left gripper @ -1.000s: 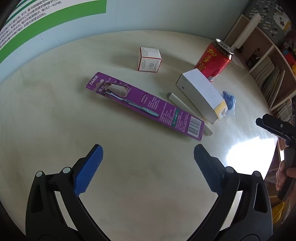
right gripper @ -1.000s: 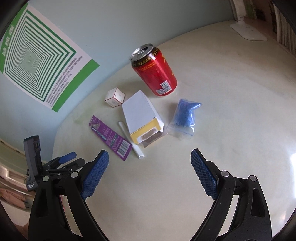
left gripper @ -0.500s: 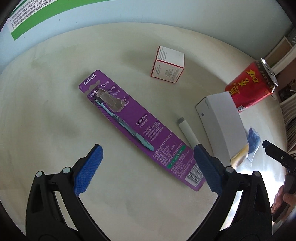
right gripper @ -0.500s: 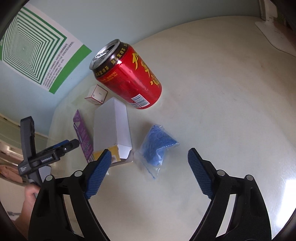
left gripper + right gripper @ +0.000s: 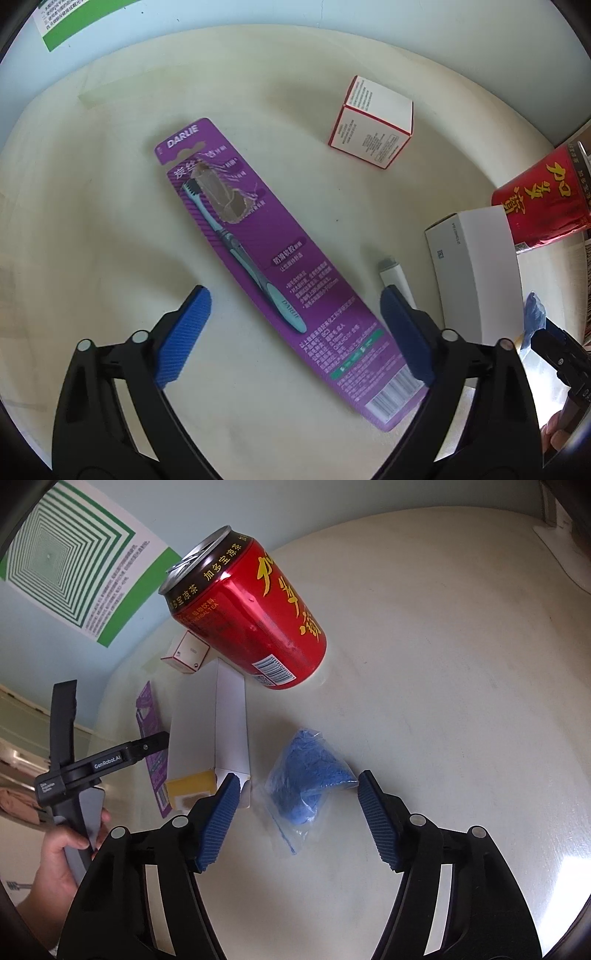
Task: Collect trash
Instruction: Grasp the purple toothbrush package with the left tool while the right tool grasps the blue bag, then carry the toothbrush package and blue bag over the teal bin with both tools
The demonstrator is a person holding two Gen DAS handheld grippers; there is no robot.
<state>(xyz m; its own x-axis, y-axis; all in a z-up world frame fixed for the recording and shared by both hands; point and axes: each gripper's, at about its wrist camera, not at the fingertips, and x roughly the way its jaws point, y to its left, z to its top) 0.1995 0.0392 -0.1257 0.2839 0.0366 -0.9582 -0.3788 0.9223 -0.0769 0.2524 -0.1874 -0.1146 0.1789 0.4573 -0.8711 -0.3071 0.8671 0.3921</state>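
A purple toothbrush pack (image 5: 280,266) lies diagonally on the pale round table (image 5: 110,229). My left gripper (image 5: 295,325) is open and low over the pack's lower half, one finger on each side. A clear bag with crumpled blue material (image 5: 306,779) lies between the open fingers of my right gripper (image 5: 293,805). A red drink can (image 5: 251,616) stands behind the bag. A long white carton (image 5: 229,723) with a yellow end lies to the left of the bag. A small red and white box (image 5: 371,122) stands beyond the pack.
A white tube (image 5: 395,277) lies between the purple pack and the white carton (image 5: 476,273). A green striped poster (image 5: 62,557) hangs on the blue wall. The left gripper body (image 5: 85,764) and a hand show in the right wrist view.
Both grippers have moved forward and down: the left one over the toothbrush pack, the right one until the blue bag lies between its fingers. Both stayed open.
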